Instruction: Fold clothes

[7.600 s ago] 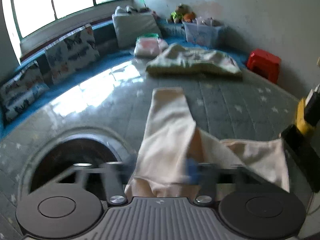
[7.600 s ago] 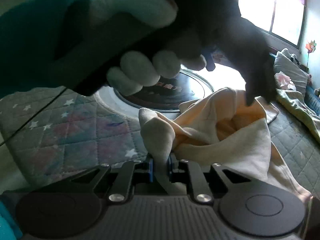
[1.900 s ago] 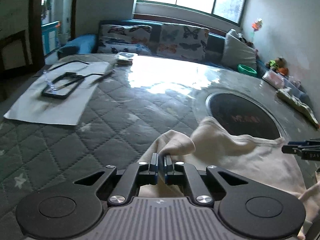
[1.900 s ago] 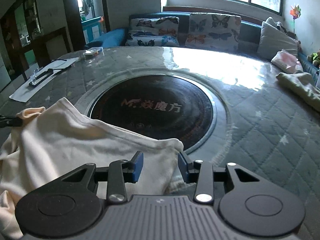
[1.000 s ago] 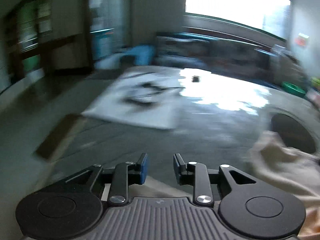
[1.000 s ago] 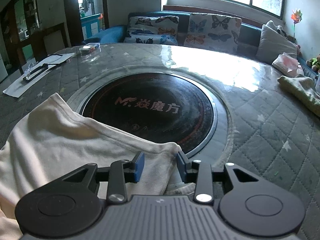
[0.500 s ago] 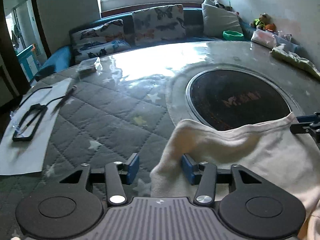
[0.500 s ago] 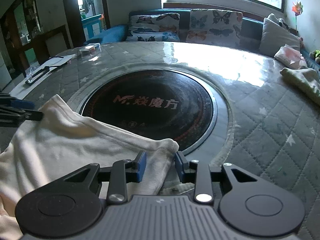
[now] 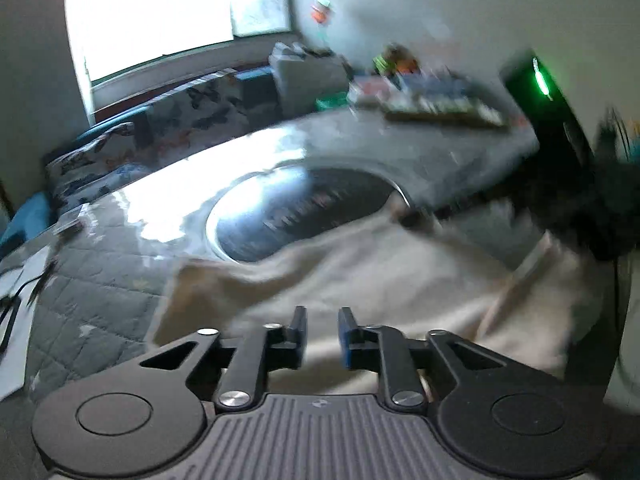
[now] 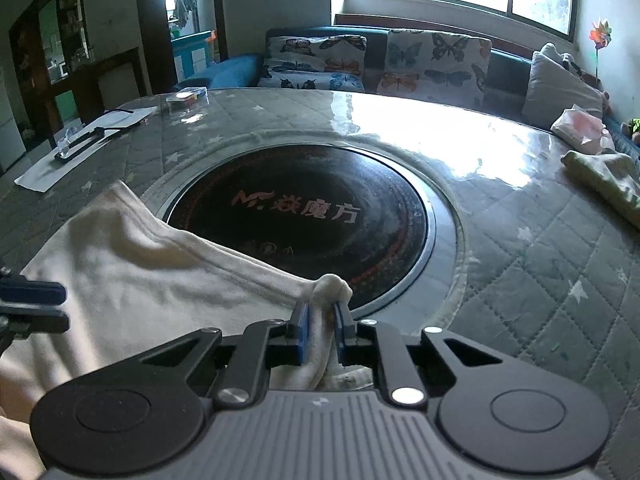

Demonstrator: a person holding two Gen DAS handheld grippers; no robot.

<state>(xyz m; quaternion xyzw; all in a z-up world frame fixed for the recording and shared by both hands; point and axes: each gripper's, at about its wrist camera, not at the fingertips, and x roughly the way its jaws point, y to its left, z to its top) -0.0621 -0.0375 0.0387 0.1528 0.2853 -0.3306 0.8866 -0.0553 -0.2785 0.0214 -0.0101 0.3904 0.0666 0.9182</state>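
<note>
You are at the pick-up for a fold: your right gripper (image 10: 320, 330) has pinched a bunched corner of the cream garment (image 10: 152, 276), its jaws closed down on the cloth, at the near rim of the dark round plate (image 10: 304, 216) set in the quilted table (image 10: 540, 264). Your left gripper (image 9: 322, 330) hangs over the same garment (image 9: 360, 276) with a narrow gap between its jaws and nothing visibly in them, though that view is blurred. Judging from this, you next need the left to take the other corner along the hem before lifting. The cloth lies between you and the plate; the table beyond is open, with a paper sheet (image 10: 80, 148) far left and a green cloth (image 10: 604, 180) far right
</note>
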